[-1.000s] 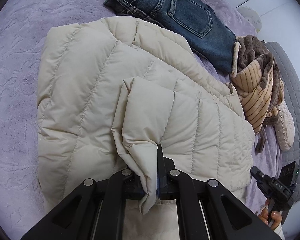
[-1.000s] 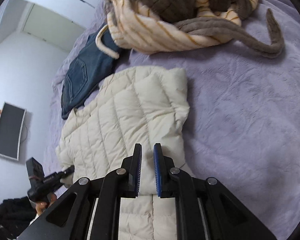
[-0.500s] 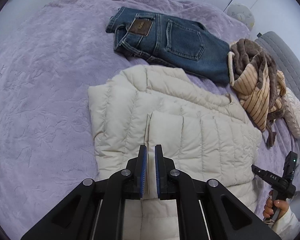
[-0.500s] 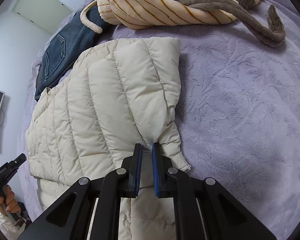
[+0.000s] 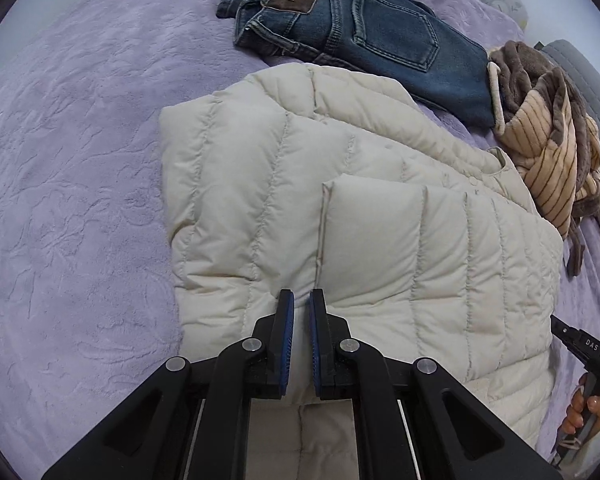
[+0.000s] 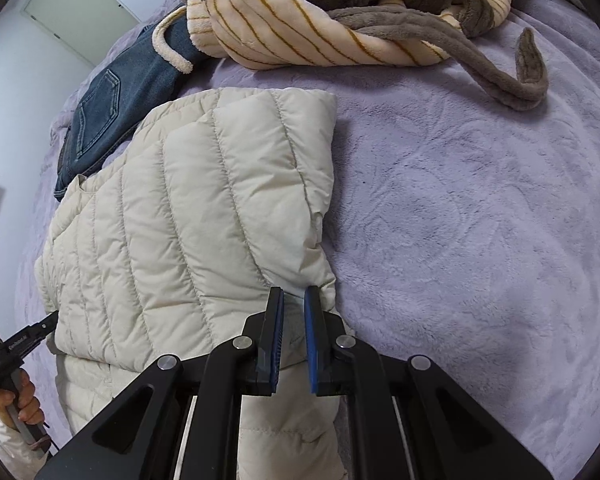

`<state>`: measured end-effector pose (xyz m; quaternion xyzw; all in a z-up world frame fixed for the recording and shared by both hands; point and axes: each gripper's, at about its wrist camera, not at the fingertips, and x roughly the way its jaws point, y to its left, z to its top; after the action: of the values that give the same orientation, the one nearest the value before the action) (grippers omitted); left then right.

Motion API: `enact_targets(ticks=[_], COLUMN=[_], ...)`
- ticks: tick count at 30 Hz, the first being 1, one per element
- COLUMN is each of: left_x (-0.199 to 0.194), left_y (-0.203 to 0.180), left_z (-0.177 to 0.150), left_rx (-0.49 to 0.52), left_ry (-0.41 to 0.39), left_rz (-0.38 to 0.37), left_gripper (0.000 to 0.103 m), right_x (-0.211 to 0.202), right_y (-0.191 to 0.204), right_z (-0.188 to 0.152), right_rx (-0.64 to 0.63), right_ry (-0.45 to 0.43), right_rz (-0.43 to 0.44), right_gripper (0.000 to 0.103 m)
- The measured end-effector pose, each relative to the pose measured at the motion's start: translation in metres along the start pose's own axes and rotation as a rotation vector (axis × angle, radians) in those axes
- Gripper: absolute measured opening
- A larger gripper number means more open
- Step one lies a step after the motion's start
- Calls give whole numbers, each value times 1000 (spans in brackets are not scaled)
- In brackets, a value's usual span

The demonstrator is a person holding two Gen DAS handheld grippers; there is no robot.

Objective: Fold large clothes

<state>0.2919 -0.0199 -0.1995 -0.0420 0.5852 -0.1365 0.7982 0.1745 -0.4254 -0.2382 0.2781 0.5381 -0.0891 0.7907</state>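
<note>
1. Two views cover this moment, the left wrist first. The left gripper [image 5: 300, 300] hovers over the cream puffer jacket [image 5: 260, 200], its fingers a narrow gap apart with nothing between them; light jacket fabric shows through the gap. The jacket lies on the purple bedspread [image 5: 72, 200], and a sleeve [image 5: 420, 240] is laid across its body, likely so the bundle narrows for the next fold.
2. Same view, edges and room: the jacket's left edge borders a wide stretch of bare bedspread, the freest side to work from. Beyond the jacket's far edge lie blue jeans [image 5: 360, 32], touching or just beside it, and a striped plush robe [image 5: 548, 140] crowds the far right corner. The other hand-held tool shows at the right rim.
3. Right wrist view: the right gripper [image 6: 292, 304] has its fingers slightly apart, straddling the jacket [image 6: 180, 220] at the lower corner of the folded sleeve's edge. Whether cloth sits between the pads I cannot tell; they are not pinched together.
4. Same view, edges and room: bare bedspread [image 6: 480, 240] spreads right of the jacket. The robe [image 6: 320, 20] and its trailing grey belt [image 6: 480, 64] lie farther back, apart from the jacket; the jeans [image 6: 112, 108] lie at its far left.
</note>
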Motion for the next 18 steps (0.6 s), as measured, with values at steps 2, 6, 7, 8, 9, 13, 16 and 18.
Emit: enact_targets(ticks=[2, 6, 7, 8, 9, 13, 16, 18], left_x=[-6, -19, -22, -27, -30, -43, -52, -58], left_y=[2, 3, 2, 4, 3, -3, -9, -15], left_z=[0, -3, -4, -7, -8, -16, -26, -33], left_rx=[-6, -11, -9, -6, -4, 2, 13, 22], left_ry=[-6, -13, -13, -14, -14, -6, 11, 25], left_rz=[7, 24, 29, 36, 42, 56, 81, 102], left_gripper=[9, 9, 9, 9, 9, 9, 9, 9], right_x=[-7, -25, -28, -32, -36, -47, -53, -58], right_y=[-4, -2, -1, 0, 0, 2, 2, 1], right_z=[-1, -2, -2, -2, -3, -11, -20, -27], right_rx=[17, 14, 13, 15, 20, 28, 37, 45], right_ry=[-4, -15, -15, -11, -6, 19, 39, 54], right_rz=[-4, -11, -9, -6, 0, 18, 29, 35], right_gripper=[10, 14, 14, 14, 14, 14, 14, 14])
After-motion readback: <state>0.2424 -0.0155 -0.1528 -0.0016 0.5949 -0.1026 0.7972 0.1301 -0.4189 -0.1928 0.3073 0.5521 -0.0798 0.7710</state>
